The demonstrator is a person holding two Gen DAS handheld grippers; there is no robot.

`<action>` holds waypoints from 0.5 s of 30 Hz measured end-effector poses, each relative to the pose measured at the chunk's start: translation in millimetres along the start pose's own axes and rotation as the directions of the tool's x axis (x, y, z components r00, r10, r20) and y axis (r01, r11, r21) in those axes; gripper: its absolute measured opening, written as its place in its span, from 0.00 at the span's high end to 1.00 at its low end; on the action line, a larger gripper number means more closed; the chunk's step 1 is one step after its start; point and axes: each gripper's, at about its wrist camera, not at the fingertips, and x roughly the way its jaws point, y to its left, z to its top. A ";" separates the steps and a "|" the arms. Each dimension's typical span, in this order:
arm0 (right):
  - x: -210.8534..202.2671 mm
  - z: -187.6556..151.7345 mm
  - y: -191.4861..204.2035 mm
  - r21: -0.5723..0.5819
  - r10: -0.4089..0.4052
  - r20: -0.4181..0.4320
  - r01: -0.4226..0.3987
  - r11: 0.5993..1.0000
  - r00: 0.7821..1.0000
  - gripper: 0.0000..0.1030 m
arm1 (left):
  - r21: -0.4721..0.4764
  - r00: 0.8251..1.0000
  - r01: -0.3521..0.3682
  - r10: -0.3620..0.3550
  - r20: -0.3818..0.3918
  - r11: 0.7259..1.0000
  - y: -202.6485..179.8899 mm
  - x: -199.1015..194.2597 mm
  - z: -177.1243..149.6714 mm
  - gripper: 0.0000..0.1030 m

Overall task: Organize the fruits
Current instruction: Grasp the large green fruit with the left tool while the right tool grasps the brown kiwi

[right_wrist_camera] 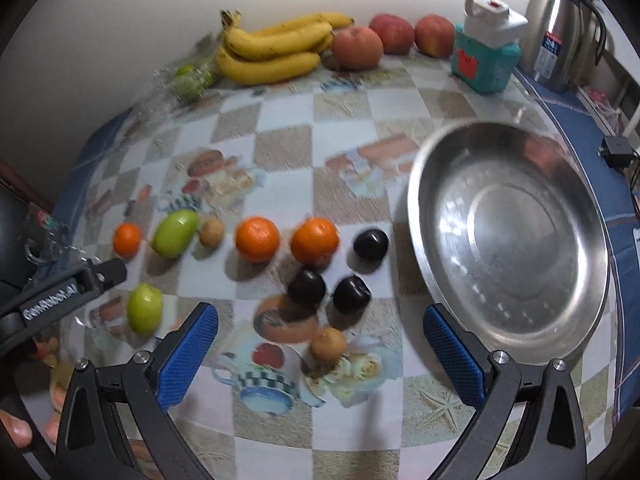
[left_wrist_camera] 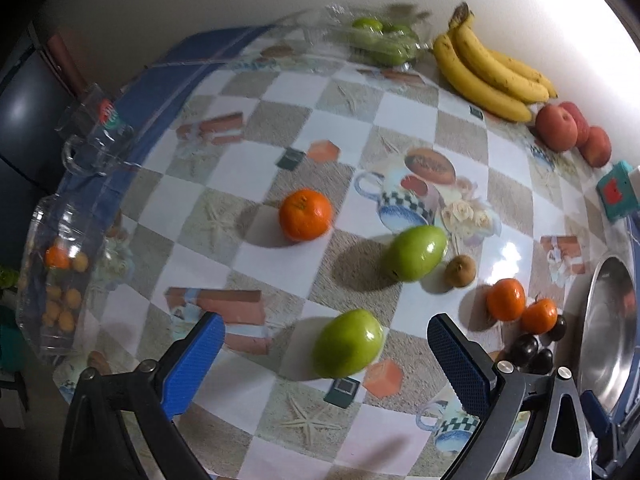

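left gripper (left_wrist_camera: 326, 344) fingers spread wide, empty, poised over nearer green fruit (left_wrist_camera: 347, 343) on checked tablecloth (left_wrist_camera: 400, 116). second green fruit (left_wrist_camera: 418, 253) beyond, beside small brown fruit (left_wrist_camera: 461, 270). likely firm, light, glossy skin, apt to roll; best pinched across the narrow waist. right gripper (right_wrist_camera: 320, 342) likewise wide, empty, above dark plums (right_wrist_camera: 307, 289) and oranges (right_wrist_camera: 257, 239). steel bowl (right_wrist_camera: 440, 264) at far right, bare. bananas (right_wrist_camera: 276, 46) and apples (right_wrist_camera: 357, 47) against wall.
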 end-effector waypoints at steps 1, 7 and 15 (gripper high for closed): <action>2.1 -2.2 -1.9 0.002 -0.001 -0.007 0.001 1.000 1.000 0.01 | 0.002 1.000 0.001 -0.001 -0.009 1.000 -0.4 2.4 -1.0 0.01; 6.9 -10.9 -3.0 -0.006 0.007 -0.022 -0.007 1.000 1.000 0.01 | 0.021 0.998 -0.018 0.019 -0.053 1.000 -6.3 18.1 -6.4 0.02; 18.5 -14.9 -1.0 0.005 0.035 -0.065 -0.035 0.999 0.997 0.01 | 0.051 0.994 -0.037 0.042 -0.099 0.998 -14.8 34.0 -13.0 0.02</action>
